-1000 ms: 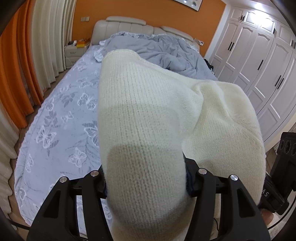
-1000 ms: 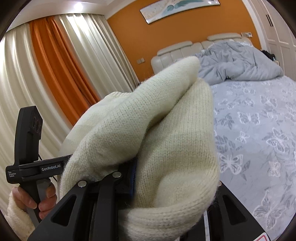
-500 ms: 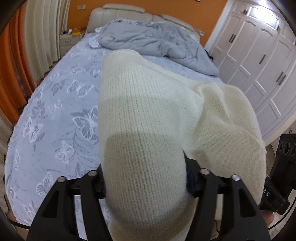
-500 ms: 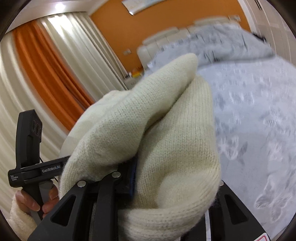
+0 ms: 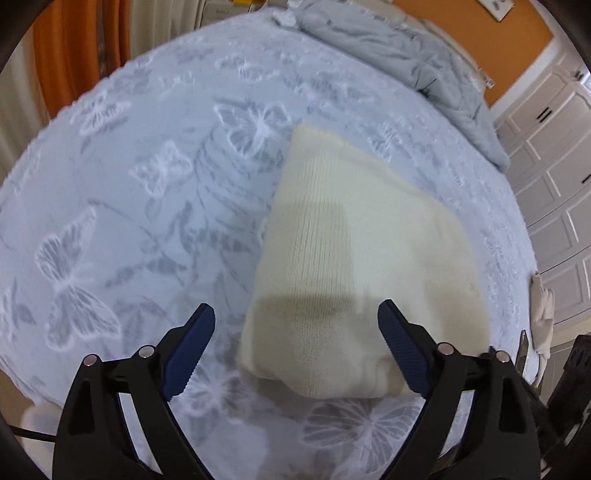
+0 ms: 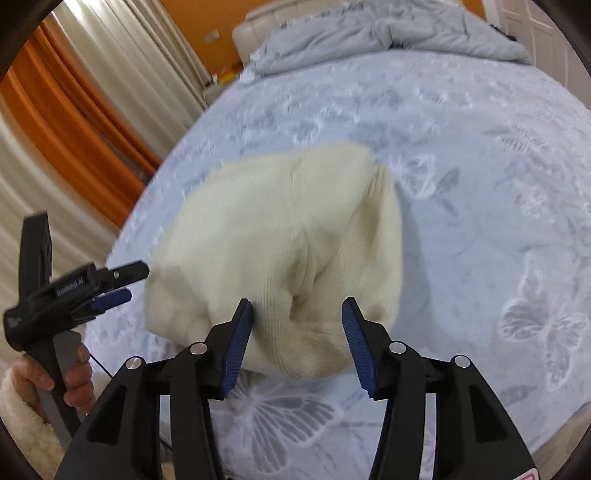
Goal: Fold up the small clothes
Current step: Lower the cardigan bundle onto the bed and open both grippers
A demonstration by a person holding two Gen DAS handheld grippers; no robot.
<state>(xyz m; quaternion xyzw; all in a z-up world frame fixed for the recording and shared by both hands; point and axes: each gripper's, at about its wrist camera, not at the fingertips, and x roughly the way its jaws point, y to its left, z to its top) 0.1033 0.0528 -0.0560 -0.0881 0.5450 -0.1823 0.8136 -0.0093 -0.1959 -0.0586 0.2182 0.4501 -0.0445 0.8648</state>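
Observation:
A cream knitted sweater [image 5: 351, 258] lies folded in a thick bundle on the butterfly-patterned bed sheet [image 5: 129, 206]. My left gripper [image 5: 295, 314] hovers over its near edge, jaws opening wide; the knit sits between the blue pads [image 5: 192, 347] without being pressed. In the right wrist view the sweater [image 6: 280, 229] has a puckered fold at its near end. My right gripper [image 6: 297, 306] straddles that fold, jaws opening, its pads off the knit. The left gripper [image 6: 122, 284] shows at the sweater's left side, held by a hand [image 6: 74, 376].
A rumpled grey duvet [image 5: 399, 55] lies at the head of the bed, below a pale headboard [image 6: 266, 22]. Orange and cream curtains [image 6: 74, 122] hang along the bed's left side. White wardrobe doors [image 5: 554, 192] stand to the right.
Both grippers came down toward the bed with the sweater pinched in them, then opened. The sweater has dropped out of both grips and now rests on the sheet.

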